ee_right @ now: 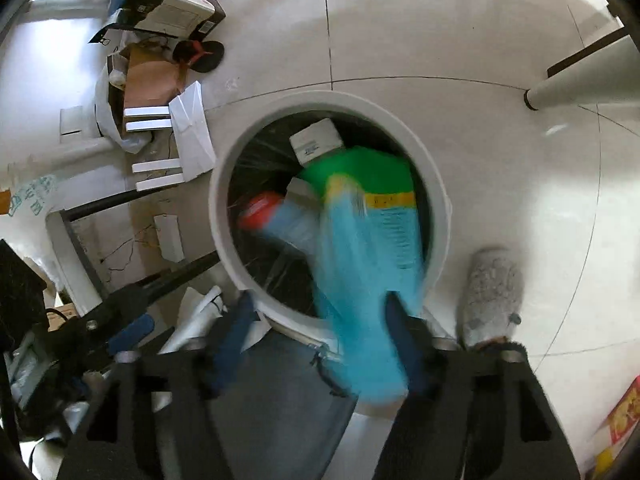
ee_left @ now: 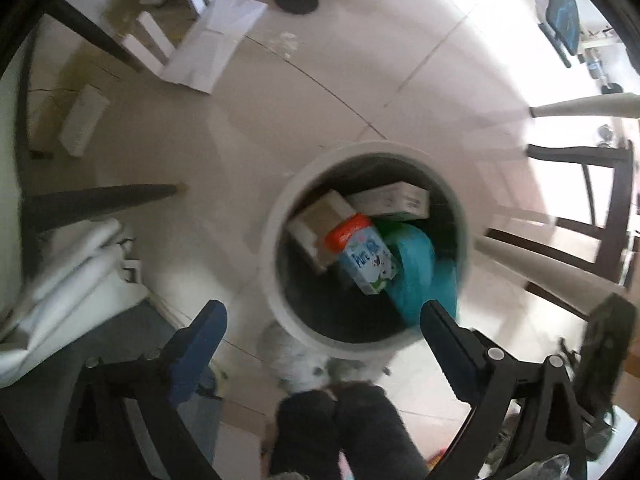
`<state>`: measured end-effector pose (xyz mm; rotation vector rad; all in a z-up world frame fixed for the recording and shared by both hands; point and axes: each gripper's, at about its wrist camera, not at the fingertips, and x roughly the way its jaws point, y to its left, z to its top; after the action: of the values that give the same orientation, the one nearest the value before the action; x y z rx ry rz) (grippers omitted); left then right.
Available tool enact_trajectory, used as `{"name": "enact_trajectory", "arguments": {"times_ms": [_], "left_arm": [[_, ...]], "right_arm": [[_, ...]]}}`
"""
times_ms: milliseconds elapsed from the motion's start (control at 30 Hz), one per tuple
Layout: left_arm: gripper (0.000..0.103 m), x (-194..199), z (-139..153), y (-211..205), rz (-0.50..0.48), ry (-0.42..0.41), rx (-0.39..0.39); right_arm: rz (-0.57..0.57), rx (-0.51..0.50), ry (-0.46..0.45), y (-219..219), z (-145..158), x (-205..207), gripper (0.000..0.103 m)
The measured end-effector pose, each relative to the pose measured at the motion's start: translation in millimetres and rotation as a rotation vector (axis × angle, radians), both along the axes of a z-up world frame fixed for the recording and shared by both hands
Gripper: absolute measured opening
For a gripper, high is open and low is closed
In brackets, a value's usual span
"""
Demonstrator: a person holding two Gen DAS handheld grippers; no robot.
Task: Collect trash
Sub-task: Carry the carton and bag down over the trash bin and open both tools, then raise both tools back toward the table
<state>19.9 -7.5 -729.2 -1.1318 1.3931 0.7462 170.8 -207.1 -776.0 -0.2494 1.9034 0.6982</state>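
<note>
While both grippers point steeply down at the floor, the white bin point(ee_left: 276, 240) sits right beneath them, its round rim facing up. The left gripper point(ee_left: 322, 316) hangs over the near edge of the bin with its jaws spread wide and nothing between them. Inside the bin lies a milk carton point(ee_left: 366, 258) with a red top, tilted against a brown box point(ee_left: 320, 220), and a white box point(ee_left: 394, 200) leans at the far wall. The right gripper point(ee_right: 320, 320) also has its jaws apart; a blue and green bag point(ee_right: 372, 232), blurred, hangs half in the bin, its lower end passing close by the right-hand finger, and I cannot tell whether they touch. A grey slipper point(ee_right: 492, 292) stands on the tiles just beside the bin, with dark trouser legs point(ee_left: 344, 428) below the left gripper.
</note>
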Motion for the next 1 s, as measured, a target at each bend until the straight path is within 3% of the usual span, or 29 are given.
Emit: {"name": "enact_trajectory", "arguments": {"times_ms": [100, 433, 800, 1000], "left_arm": [[0.099, -5.5, 9.6, -7.8, -0.036, 0.062, 0.080], [0.099, -13.9, 54.6, -42.0, -0.112, 0.137, 0.150], [0.099, -24.4, 153.9, -64.5, -0.119, 0.133, 0.200], [0.099, -31.4, 220.7, -84.8, -0.131, 0.103, 0.221]], "right_arm": [[0.048, -0.030, -0.048, -0.8, 4.3, -1.9, 0.097], [0.268, -0.123, -0.348, 1.6, 68.3, -19.2, 0.101], [0.307, -0.096, -0.428, -14.0, 176.1, -12.3, 0.101], [0.340, -0.060, -0.457, -24.4, 258.8, -16.5, 0.101]]}}
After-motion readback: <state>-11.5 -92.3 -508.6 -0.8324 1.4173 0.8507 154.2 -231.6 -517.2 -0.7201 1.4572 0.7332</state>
